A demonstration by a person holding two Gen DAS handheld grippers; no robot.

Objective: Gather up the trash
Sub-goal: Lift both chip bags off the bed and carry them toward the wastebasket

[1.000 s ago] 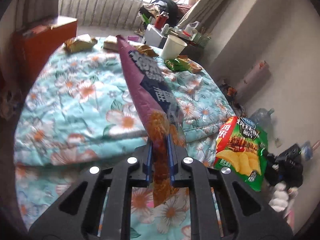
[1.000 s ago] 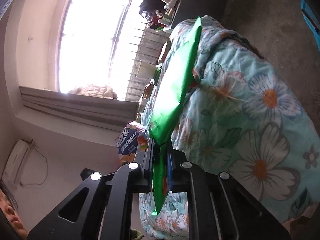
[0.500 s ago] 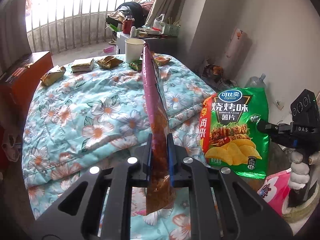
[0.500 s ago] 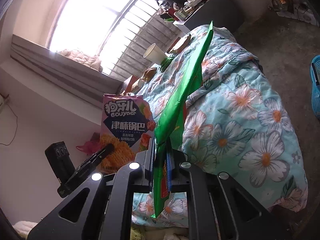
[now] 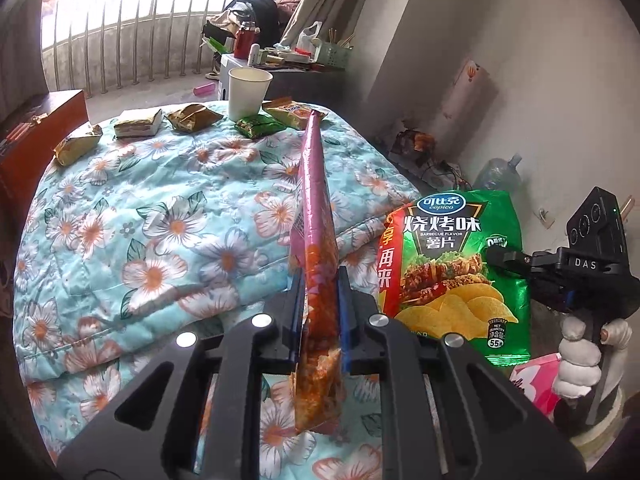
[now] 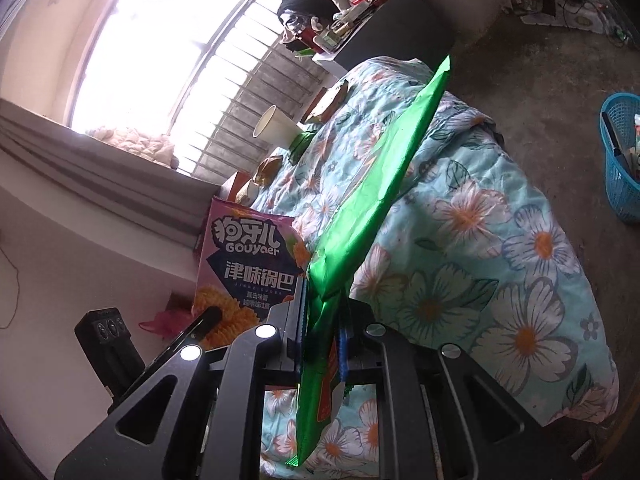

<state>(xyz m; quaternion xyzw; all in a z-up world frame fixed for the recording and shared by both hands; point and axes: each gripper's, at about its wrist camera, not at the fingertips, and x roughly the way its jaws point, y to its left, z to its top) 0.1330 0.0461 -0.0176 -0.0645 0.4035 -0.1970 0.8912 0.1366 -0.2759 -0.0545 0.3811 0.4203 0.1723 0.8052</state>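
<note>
1. Left gripper [image 5: 320,312] clamped nearly closed on the pink crisp bag [image 5: 316,240], gripped low on its body, edge-on to the camera, the sealed top standing up over the floral quilt [image 5: 160,208].
2. Right gripper [image 6: 322,336] likewise pinched almost closed on the green barbecue chip bag [image 6: 376,184], held by the lower part so the long flat body juts forward above the quilt.
3. Both bags lifted clear of the quilt and carried just off its near edge; from the left wrist view the green bag [image 5: 452,276] hangs beside the quilt's right edge, with the gloved hand [image 5: 580,360] on the right handle below it.
4. Thin grips on flat foil look deliberate: a narrow pinch keeps an empty, slippery bag from sliding out while it travels.
5. More trash left at the far end of the quilt: a white paper cup [image 5: 249,94], a small green packet [image 5: 258,126] in front of it, several gold-brown wrappers [image 5: 194,117] in a row.
6. Blue basket [image 6: 622,152] out on the floor, well apart from the quilt, already with something inside: probably the bin to head for next.
7. Risk to watch: a bag flapping loose during the swing across.
</note>
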